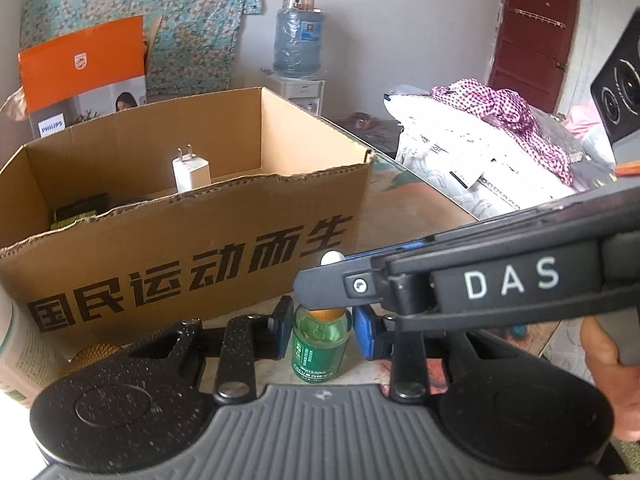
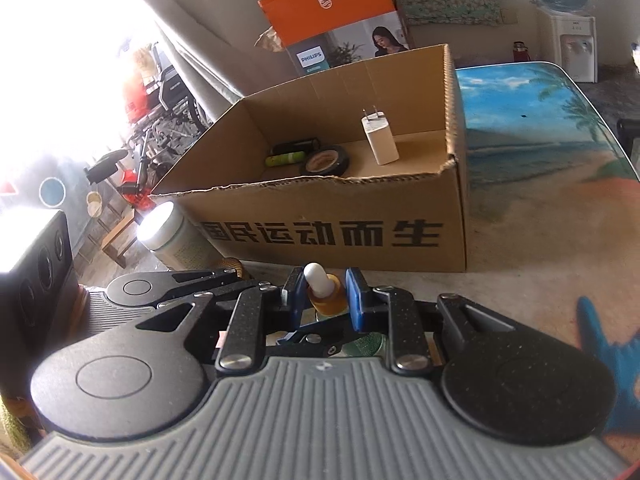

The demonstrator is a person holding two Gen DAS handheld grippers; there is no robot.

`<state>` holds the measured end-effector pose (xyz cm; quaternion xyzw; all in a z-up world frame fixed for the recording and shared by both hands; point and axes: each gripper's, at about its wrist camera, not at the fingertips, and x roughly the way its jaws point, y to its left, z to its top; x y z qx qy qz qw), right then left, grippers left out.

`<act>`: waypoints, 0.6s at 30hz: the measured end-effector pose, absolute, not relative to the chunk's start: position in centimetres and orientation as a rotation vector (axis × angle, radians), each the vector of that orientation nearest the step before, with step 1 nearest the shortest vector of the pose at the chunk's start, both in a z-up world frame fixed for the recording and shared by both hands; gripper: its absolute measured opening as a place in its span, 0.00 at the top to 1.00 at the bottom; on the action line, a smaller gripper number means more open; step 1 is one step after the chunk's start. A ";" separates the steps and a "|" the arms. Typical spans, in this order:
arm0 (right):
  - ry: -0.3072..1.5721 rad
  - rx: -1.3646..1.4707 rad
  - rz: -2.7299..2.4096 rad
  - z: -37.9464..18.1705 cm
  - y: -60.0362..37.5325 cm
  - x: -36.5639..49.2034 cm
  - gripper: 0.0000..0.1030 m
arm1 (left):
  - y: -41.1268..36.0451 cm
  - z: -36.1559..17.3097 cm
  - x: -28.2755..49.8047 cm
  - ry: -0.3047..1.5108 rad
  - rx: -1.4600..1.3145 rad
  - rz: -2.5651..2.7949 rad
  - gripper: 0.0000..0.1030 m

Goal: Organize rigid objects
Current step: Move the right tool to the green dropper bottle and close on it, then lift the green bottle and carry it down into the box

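Cardboard box bore black Chinese characters; behind it stood an orange box marked PHILIPS. Right gripper arm read DAS. Left gripper jaws were clamped on the green dropper bottle, right jaws together on its cap. Bottle stood before the box on the beach-print surface. A water dispenser stood behind.
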<state>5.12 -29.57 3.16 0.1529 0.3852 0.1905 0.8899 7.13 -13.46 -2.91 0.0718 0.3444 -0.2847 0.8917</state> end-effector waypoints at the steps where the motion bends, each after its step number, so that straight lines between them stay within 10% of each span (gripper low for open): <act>1: 0.800 0.322 0.397 3.1 -29.6 5.1 0.80 | -13.5 -3.0 7.2 0.717 0.149 -0.594 0.67; 18: 0.817 0.322 0.418 3.1 -29.4 5.7 0.77 | -14.5 -5.3 8.6 0.762 0.175 -0.587 0.67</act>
